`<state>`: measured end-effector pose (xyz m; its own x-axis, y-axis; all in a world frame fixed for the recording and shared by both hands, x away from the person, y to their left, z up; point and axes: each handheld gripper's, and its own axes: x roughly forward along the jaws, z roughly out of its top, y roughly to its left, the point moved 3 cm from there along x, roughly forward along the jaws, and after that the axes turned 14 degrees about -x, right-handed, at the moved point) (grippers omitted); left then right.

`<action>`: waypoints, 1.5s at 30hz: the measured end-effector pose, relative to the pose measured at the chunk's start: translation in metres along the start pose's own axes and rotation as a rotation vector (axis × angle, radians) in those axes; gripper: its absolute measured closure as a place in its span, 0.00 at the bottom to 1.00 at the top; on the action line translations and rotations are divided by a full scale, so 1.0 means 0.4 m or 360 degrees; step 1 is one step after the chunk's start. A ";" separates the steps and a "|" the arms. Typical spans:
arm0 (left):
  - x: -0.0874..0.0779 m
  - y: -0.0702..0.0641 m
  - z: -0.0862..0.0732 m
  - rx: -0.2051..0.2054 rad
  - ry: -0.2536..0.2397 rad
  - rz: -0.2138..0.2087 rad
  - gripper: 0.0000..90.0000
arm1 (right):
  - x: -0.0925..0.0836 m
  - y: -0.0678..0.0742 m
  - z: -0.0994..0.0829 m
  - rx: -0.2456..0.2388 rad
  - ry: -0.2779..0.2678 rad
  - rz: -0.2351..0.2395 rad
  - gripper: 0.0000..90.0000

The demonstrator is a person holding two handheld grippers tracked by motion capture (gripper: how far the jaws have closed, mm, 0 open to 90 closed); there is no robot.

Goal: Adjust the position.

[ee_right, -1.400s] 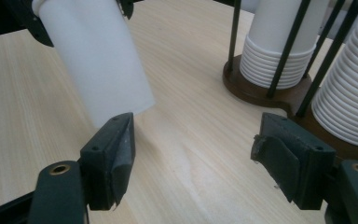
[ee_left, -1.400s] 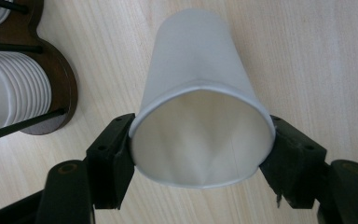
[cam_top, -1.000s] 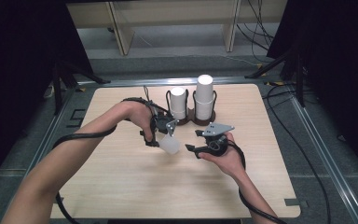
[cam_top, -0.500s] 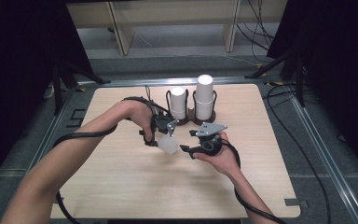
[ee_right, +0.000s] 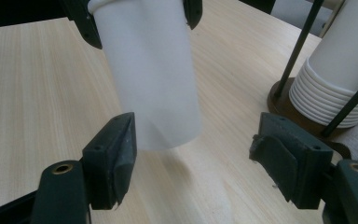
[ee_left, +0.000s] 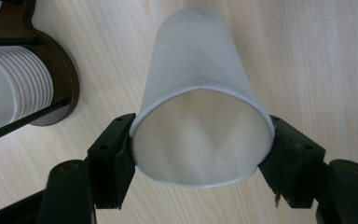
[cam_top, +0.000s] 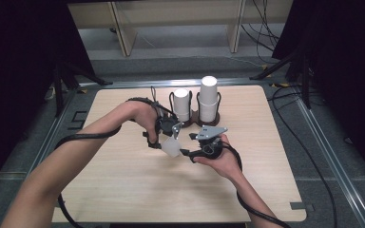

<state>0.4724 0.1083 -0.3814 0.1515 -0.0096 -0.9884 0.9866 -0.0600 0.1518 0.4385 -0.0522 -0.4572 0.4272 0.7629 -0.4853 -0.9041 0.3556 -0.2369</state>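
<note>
A white paper cup (ee_left: 200,88) hangs a little above the wooden table (cam_top: 123,180), and my left gripper (ee_left: 200,156) is shut on its rim, one jaw on each side. The high view puts the cup (cam_top: 172,147) mid-table under the left gripper (cam_top: 168,139). My right gripper (ee_right: 198,161) is open, its jaws standing either side of the cup's lower end (ee_right: 151,84), which sits closer to the left jaw; I cannot tell whether it touches. From above, the right gripper (cam_top: 187,145) points left at the cup.
A dark wooden holder (cam_top: 196,119) with thin rods stands at the table's back middle, carrying two stacks of white cups, a shorter one (cam_top: 182,104) and a taller one (cam_top: 208,97). One stack (ee_right: 340,79) rises just right of the right gripper. Cables trail across the table.
The right gripper has moved left, so its open jaws now stand around the cup's lower end. The left gripper and the cup have barely moved.
</note>
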 end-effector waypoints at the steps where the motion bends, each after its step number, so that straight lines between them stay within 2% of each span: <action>1: -0.001 0.000 0.001 0.0001 0.0002 0.0002 0.36 | 0.001 0.000 0.001 -0.0008 -0.0001 -0.0008 0.33; 6: 0.000 -0.002 0.005 0.0011 0.0018 0.0000 0.36 | 0.008 0.003 0.008 -0.0036 -0.0017 -0.0003 0.34; 7: 0.000 -0.002 0.005 0.0013 0.0020 0.0001 0.36 | 0.010 0.007 0.010 -0.0008 -0.0018 0.0005 0.34; 13: 0.003 -0.003 0.008 0.0028 0.0039 0.0000 0.36 | 0.020 0.012 0.018 -0.0038 -0.0018 0.0044 0.34; 14: 0.004 -0.003 0.008 0.0027 0.0042 -0.0003 0.36 | 0.022 0.014 0.019 -0.0033 -0.0027 0.0027 0.34; 23: 0.006 -0.004 0.007 0.0024 0.0045 -0.0005 0.36 | 0.036 0.020 0.025 -0.0062 -0.0029 0.0063 0.34; 27: 0.006 -0.004 0.009 0.0031 0.0042 -0.0003 0.36 | 0.041 0.021 0.028 -0.0086 -0.0039 0.0041 0.34; 28: 0.006 -0.004 0.009 0.0031 0.0041 -0.0003 0.36 | 0.041 0.024 0.029 -0.0064 -0.0030 0.0065 0.34; 30: 0.007 -0.005 0.010 0.0025 0.0033 -0.0007 0.36 | 0.044 0.025 0.031 -0.0067 -0.0038 0.0062 0.34; 31: 0.006 -0.005 0.011 0.0034 0.0041 -0.0005 0.36 | 0.044 0.028 0.031 -0.0037 -0.0033 0.0060 0.34; 36: 0.005 -0.007 0.014 0.0031 0.0038 -0.0008 0.36 | 0.051 0.030 0.035 -0.0071 -0.0045 0.0075 0.34; 37: 0.005 -0.006 0.015 0.0039 0.0044 -0.0005 0.36 | 0.052 0.028 0.036 -0.0100 -0.0051 0.0060 0.34; 39: 0.004 -0.007 0.016 0.0044 0.0047 -0.0006 0.36 | 0.054 0.029 0.037 -0.0101 -0.0053 0.0067 0.34; 40: 0.004 -0.007 0.017 0.0046 0.0046 -0.0005 0.36 | 0.053 0.036 0.036 -0.0044 -0.0042 0.0077 0.34; 42: 0.005 -0.009 0.018 0.0041 0.0037 -0.0009 0.36 | 0.057 0.032 0.037 -0.0099 -0.0051 0.0073 0.34; 45: 0.004 -0.009 0.020 0.0048 0.0041 -0.0007 0.36 | 0.058 0.034 0.038 -0.0113 -0.0046 0.0085 0.34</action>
<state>0.4686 0.1006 -0.3836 0.1489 0.0165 -0.9887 0.9850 -0.0901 0.1469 0.4360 -0.0215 -0.4589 0.3771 0.7955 -0.4743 -0.9223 0.2756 -0.2710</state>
